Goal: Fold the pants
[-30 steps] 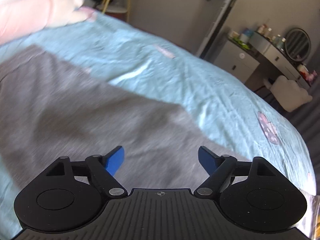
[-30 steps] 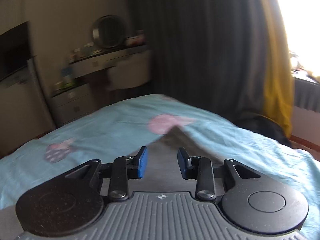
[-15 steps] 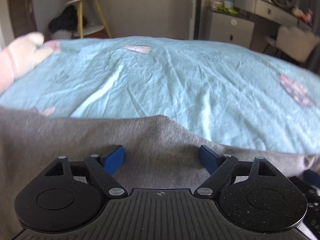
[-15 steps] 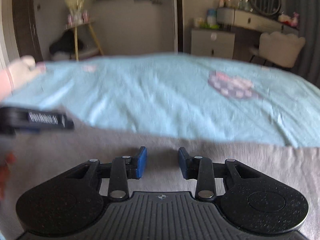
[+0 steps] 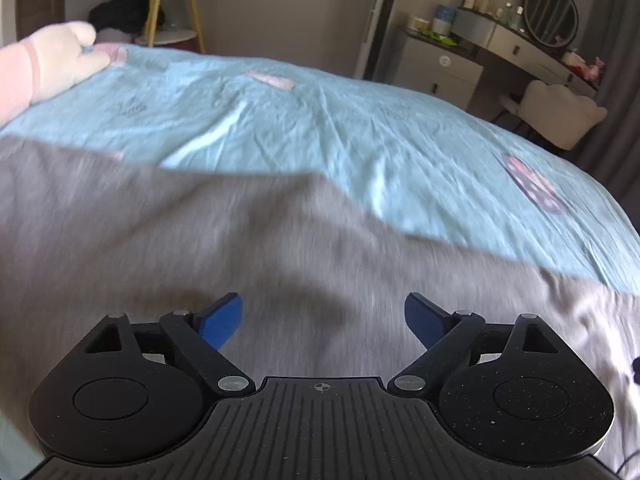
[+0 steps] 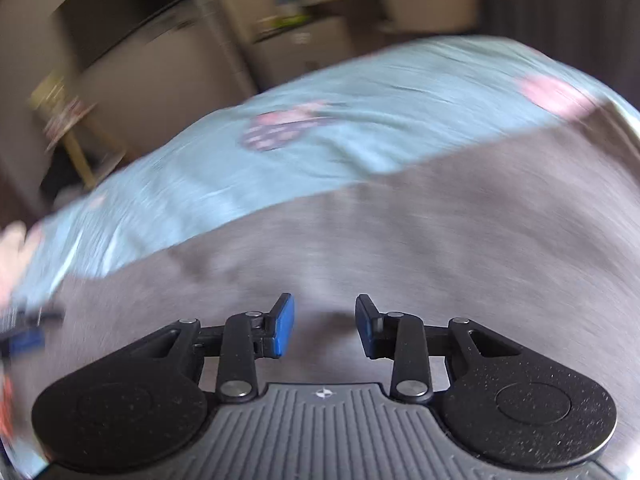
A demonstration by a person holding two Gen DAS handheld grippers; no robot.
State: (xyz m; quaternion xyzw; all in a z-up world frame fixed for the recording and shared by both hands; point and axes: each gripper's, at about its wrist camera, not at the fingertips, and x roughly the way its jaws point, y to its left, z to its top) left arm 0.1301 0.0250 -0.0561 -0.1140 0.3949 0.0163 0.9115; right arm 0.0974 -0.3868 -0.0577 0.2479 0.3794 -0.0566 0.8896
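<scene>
1. Through the left wrist camera, my left gripper (image 5: 323,322) had its blue-padded fingers (image 5: 221,320) spread wide apart, with nothing between them.
2. The grey pants (image 5: 192,248) lay spread over the near part of the light blue bedsheet (image 5: 340,128), directly under and ahead of that gripper.
3. A pink-and-white plush toy (image 5: 48,68) rested at the far left edge of the bed.
4. Beyond the bed stood a yellow-legged side table (image 5: 172,4), a white dresser (image 5: 440,68) carrying bottles and small jars, a round mirror (image 5: 551,14) and a pale chair (image 5: 560,114).
5. Through the right wrist camera, heavily blurred, my right gripper (image 6: 325,330) showed a narrower gap between its fingers (image 6: 283,330), parted and gripping nothing.
6. The grey pants (image 6: 400,248) filled the lower part of that view beneath the gripper, lying on the bedsheet (image 6: 320,140), which bore a pink-and-purple printed patch (image 6: 280,128).
</scene>
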